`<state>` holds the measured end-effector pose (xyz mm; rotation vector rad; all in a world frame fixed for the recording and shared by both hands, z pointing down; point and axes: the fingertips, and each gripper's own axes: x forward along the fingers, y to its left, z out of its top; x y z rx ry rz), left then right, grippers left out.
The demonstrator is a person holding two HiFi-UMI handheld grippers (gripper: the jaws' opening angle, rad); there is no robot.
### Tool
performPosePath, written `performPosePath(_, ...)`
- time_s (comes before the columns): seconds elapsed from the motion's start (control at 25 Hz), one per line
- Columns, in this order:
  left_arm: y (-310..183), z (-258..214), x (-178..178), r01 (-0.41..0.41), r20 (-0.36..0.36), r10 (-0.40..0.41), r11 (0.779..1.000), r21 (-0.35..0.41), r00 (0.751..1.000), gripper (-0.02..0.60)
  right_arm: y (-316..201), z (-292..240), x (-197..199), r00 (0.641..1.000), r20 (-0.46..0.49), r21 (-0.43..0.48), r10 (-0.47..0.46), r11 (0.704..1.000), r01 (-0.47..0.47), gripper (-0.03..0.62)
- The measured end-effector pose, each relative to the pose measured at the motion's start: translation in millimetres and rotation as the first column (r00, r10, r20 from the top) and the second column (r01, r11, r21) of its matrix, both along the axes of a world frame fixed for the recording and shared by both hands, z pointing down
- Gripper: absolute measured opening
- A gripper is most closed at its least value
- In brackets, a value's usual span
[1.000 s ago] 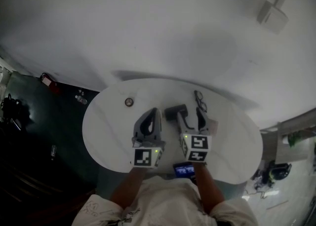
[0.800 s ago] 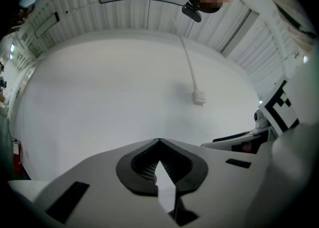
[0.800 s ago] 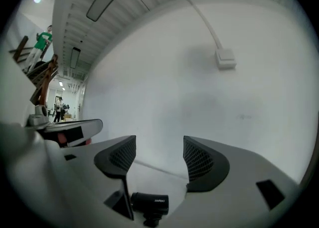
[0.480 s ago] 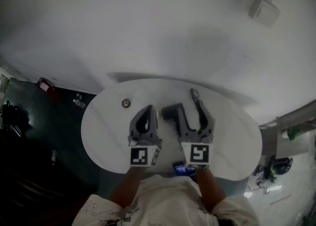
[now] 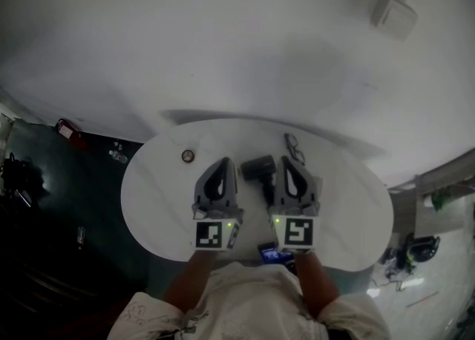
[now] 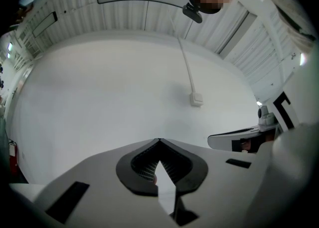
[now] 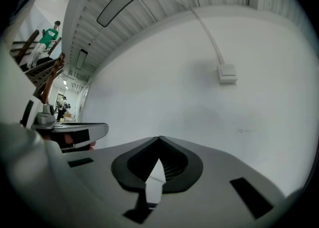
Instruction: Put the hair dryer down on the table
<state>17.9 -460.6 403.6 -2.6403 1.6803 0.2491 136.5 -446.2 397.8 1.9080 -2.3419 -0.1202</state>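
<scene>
Hair dryer (image 5: 260,167): dark, lying on the white oval table (image 5: 159,197), in the gap between the two grippers and free of both.
Right gripper (image 5: 284,160): just right of the hair dryer, close beside it. Its jaws are closing right up, tips meeting, nothing between them (image 7: 159,140).
Left gripper (image 5: 224,162): just left of the hair dryer. Jaws pressed together at the tips, holding nothing (image 6: 159,142).
Glasses (image 5: 294,146): on the table beyond the right gripper.
Small round thing (image 5: 188,156): on the table, far left of the left gripper; too small to tell what it is.
Phone (image 5: 273,254): lit screen at the near table edge, by the person's body.
</scene>
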Motion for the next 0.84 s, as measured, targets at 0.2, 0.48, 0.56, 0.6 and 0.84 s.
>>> performPosePath(0.2,0,0,4,-0.005,0.012,0.005,1.0,-0.005,1.0,-0.003,-2,0,5,1.0,0.007,0.0,0.006,1.0,-0.006,0.005)
performPosePath(0.48,1,-3,9,-0.011,0.014,0.011,1.0,0.012,1.0,-0.003,-2,2,9,1.0,0.017,-0.006,0.006,1.0,-0.006,0.006)
performPosePath(0.56,2,-1,10,-0.012,0.014,0.012,1.0,0.002,1.0,-0.003,-1,3,9,1.0,0.021,-0.011,0.007,1.0,-0.006,0.005)
performPosePath(0.6,2,0,10,-0.012,0.013,0.012,1.0,-0.002,1.0,-0.003,-1,3,10,1.0,0.025,-0.012,0.007,1.0,-0.007,0.005)
performPosePath(0.84,3,0,11,-0.011,0.02,0.011,1.0,0.008,1.0,-0.003,1,-2,14,1.0,-0.015,0.018,0.012,1.0,-0.012,0.005)
